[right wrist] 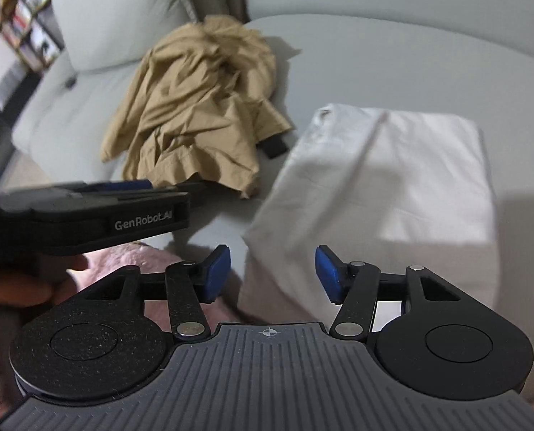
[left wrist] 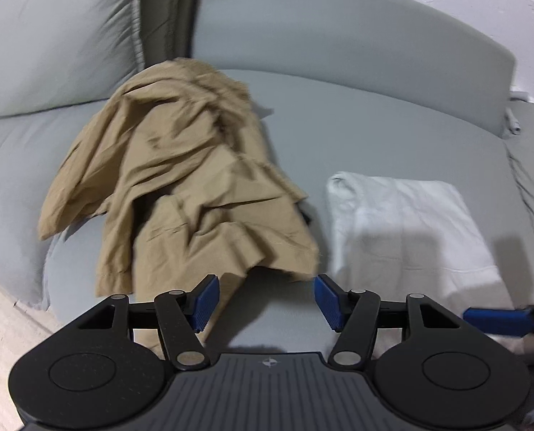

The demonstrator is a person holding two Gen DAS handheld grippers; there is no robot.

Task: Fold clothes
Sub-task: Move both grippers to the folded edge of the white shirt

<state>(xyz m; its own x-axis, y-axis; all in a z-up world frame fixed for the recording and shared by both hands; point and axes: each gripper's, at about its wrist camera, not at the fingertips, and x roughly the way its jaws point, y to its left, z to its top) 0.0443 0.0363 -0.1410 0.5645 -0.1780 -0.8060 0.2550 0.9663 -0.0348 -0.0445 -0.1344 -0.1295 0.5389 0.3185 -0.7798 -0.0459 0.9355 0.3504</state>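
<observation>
Jaws stand wide apart and empty on both the left gripper [left wrist: 266, 301] and right gripper [right wrist: 272, 273]. The crumpled tan cotton garment [left wrist: 180, 176] lies on the grey sofa seat [left wrist: 374, 122], beside a folded white cloth [right wrist: 385, 176] — it probably wants pinching at two hem corners and spreading flat before any fold.

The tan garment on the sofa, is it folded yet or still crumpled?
Crumpled. The tan garment lies in a bunched, wrinkled heap with uneven edges, unlike the white cloth beside it, a flat rectangle.

A: How is the left gripper [left wrist: 266, 300] built?
B: Black linkages, silver rivets, ribbed blue pads [left wrist: 206, 301], grey ridged base.
A: And the right gripper [right wrist: 272, 273]?
B: Identical; "GenRobot.AI" printed on the left one's side.
</observation>
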